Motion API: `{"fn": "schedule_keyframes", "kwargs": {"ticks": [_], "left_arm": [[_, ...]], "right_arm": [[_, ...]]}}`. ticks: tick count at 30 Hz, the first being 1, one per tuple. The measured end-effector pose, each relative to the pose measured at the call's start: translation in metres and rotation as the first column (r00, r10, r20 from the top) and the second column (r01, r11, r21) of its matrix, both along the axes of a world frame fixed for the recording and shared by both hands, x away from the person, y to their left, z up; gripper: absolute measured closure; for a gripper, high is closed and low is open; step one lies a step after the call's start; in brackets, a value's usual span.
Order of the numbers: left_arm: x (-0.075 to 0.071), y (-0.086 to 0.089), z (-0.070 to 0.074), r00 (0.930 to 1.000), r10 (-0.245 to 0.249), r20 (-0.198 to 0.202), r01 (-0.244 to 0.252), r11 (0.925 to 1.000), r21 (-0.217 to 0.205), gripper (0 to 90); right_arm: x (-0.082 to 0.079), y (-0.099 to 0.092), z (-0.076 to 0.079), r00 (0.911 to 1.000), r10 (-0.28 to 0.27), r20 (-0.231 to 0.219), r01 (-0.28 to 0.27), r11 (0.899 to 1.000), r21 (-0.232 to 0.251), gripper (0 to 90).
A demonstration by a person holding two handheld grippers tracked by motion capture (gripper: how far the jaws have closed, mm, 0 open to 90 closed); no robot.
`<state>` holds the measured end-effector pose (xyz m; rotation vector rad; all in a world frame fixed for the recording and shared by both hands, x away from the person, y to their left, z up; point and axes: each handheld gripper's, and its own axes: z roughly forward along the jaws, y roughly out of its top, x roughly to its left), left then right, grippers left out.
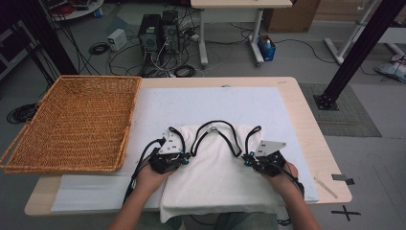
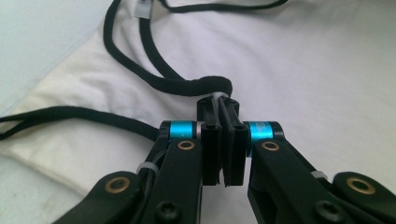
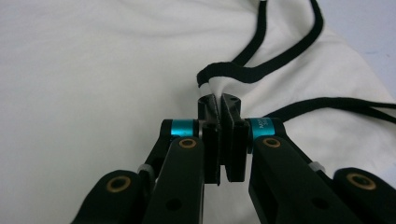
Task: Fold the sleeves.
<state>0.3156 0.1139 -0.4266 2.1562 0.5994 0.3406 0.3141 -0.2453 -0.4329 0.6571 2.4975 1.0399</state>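
White tank top [image 1: 218, 172] lower centre, soft, light, floppy | left gripper [image 2: 219, 100] pinching its black-trimmed strap | right gripper [image 3: 219, 100] is clamping the other strap | straps are giving the best hold

We're in a lab/workshop: PC towers [image 1: 159, 31] w/ tangled cables [image 1: 103, 48] on grey floor, black frame strut [image 1: 356, 50], tape cross [image 1: 345, 212] by tabletop [image 1: 306, 120].

Dim room, bright cloth under soft overhead light

The high view is murky toward twelve o'clock, the tabletop [image 1: 297, 110] evenly lit without hard shadows; both gripper views blur at six o'clock, and the white garment [image 2: 303, 70] nears glare.
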Motion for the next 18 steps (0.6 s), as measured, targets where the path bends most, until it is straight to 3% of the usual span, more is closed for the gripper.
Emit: {"fn": "schedule_keyframes", "kwargs": {"ticks": [3,6,8,10,12,14,16,18], "left_arm": [[-0.003,0.001,-0.007,0.9998,0.001,-0.021,-0.001,0.9998,-0.021,85.6],[0.001,0.004,-0.01,0.9987,0.038,-0.035,-0.039,0.9984,-0.041,62.4],[0.007,0.011,-0.008,0.9958,0.09,-0.018,-0.091,0.9912,-0.095,49.6],[0.017,0.02,-0.005,0.9857,0.168,-0.012,-0.168,0.973,-0.158,40.3],[0.03,0.026,-0.003,0.9706,0.239,-0.028,-0.24,0.9499,-0.201,37.9],[0.044,0.031,-0.003,0.9569,0.289,-0.032,-0.289,0.9376,-0.193,36.9],[0.059,0.035,-0.003,0.9414,0.334,-0.047,-0.336,0.9199,-0.202,35.8],[0.073,0.038,-0.004,0.9289,0.364,-0.069,-0.37,0.9068,-0.202,35.6]], "right_arm": [[-0.005,-0.009,-0.001,0.9997,-0.004,-0.024,0.004,1.0,0.004,87.8],[-0.007,-0.014,-0.005,0.9993,-0.005,-0.037,0.005,1.0,-0.004,76.0],[-0.004,-0.021,0.002,0.9991,-0.035,-0.026,0.036,0.998,0.049,68.7],[0.002,-0.031,0.012,0.995,-0.1,0.002,0.099,0.99,0.098,63.1],[0.015,-0.039,0.02,0.9825,-0.184,0.026,0.179,0.975,0.131,54.7],[0.033,-0.04,0.021,0.9643,-0.264,0.016,0.26,0.957,0.13,51.4],[0.05,-0.039,0.018,0.9518,-0.306,0.019,0.302,0.947,0.112,50.0],[0.066,-0.04,0.014,0.9361,-0.352,0.008,0.347,0.927,0.14,50.1]]}}
